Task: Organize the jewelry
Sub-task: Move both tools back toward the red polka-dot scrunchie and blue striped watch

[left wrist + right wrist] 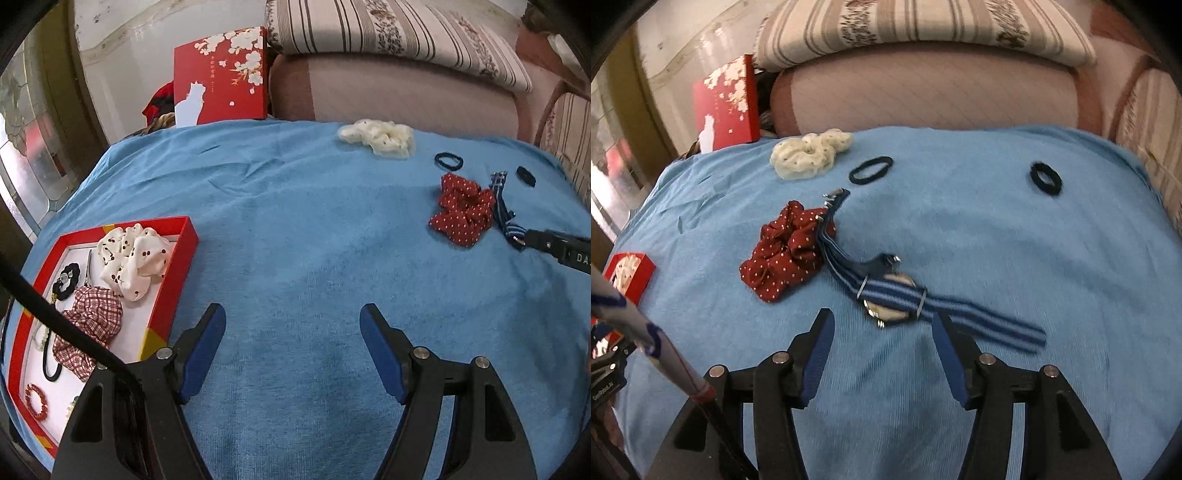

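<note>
We hold our left gripper (291,325) released over bare blue cloth (295,229), nothing between its jaws. Our right gripper (882,328) is released too, its jaws just short of the striped-strap watch (890,295), not pressing it. The watch lies beside the red scrunchie (783,251) mid-cloth. The red tray (173,273) holding scrunchies sits at the cloth's left edge.
</note>
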